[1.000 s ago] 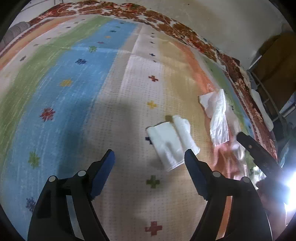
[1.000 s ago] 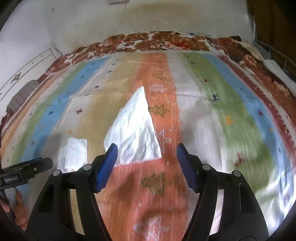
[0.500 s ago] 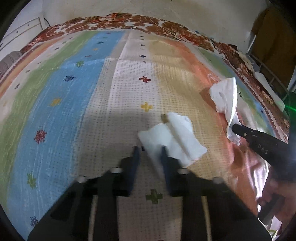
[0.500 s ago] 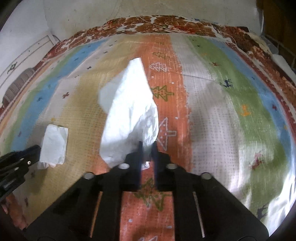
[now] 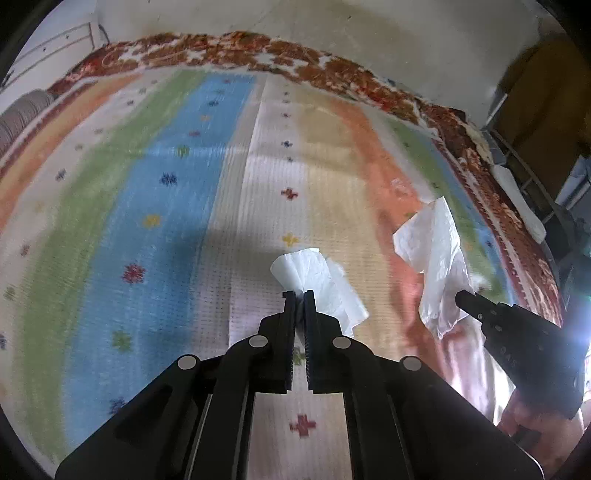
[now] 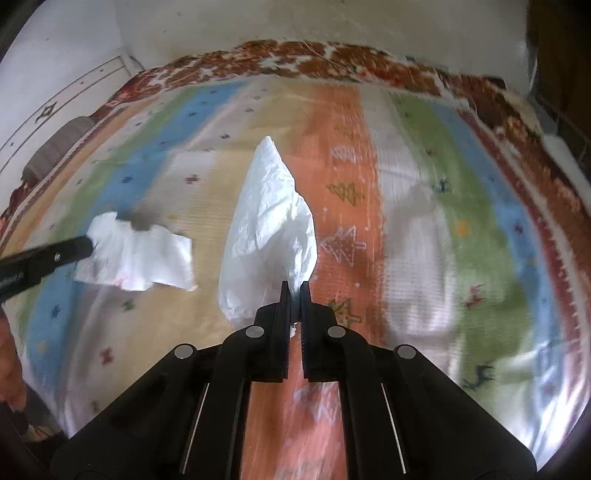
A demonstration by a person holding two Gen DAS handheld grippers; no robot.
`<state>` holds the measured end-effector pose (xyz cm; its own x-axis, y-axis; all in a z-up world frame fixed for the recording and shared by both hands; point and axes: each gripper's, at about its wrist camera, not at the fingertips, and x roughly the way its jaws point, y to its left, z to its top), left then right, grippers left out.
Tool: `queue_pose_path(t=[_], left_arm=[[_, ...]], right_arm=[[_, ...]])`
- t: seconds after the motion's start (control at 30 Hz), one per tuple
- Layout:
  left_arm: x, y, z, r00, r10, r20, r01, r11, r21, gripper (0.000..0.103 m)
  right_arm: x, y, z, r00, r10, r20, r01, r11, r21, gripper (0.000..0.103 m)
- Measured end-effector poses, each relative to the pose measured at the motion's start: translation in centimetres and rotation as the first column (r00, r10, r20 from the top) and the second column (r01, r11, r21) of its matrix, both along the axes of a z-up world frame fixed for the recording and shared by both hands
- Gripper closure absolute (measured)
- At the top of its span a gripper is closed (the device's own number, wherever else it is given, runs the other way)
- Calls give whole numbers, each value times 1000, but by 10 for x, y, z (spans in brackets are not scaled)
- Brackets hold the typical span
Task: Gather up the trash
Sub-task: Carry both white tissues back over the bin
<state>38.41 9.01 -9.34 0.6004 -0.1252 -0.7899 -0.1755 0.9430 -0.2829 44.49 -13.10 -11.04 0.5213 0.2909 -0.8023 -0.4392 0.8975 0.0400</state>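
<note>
My left gripper (image 5: 299,293) is shut on a crumpled white paper tissue (image 5: 317,280), which hangs lifted off the striped bedspread (image 5: 177,206). In the right wrist view the same tissue (image 6: 140,254) dangles from the left gripper's tip (image 6: 86,245) at the left edge. My right gripper (image 6: 294,285) is shut on the lower corner of a thin white plastic bag (image 6: 269,225), whose pointed end stands away from the jaws. From the left wrist view the bag (image 5: 439,254) hangs off the right gripper (image 5: 464,295) at the right.
The bedspread covers a bed with a red patterned border (image 6: 332,62) along the far side. A pale wall (image 6: 295,22) rises behind. Dark furniture (image 5: 535,110) and clutter stand off the right edge. A hand (image 5: 535,417) holds the right gripper.
Both grippers went from open to shut, the left on the tissue and the right on the bag. Both then rose, lifting tissue and bag off the bedspread.
</note>
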Motion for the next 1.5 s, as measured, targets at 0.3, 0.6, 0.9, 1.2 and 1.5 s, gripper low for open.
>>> queue_pose_path(t=[0.3,0.6,0.9,1.2,1.5], left_arm=[[-47,-5,58,997,-19,74,19,1000,12,99],[-105,-9,93,990,-23,143,32,998,-62,100],[-147,-22,117,976,-45,211,59,996,-60,100],[-181,-16,136,961,-28,274,67,989,-134,100],[-232,-21,141,958,-48,282,96,983,-159,100]], right_arm=[[-63,6,64,997,51,56,-51,999,11,99],[-134,-25,94,998,35,44,-38,996,85,99],[-192,-47,119,997,32,74,-41,992,122,99],[-240,-53,129,994,51,101,-65,988,139,99],[-293,-51,135,990,45,137,-66,986,152,99]])
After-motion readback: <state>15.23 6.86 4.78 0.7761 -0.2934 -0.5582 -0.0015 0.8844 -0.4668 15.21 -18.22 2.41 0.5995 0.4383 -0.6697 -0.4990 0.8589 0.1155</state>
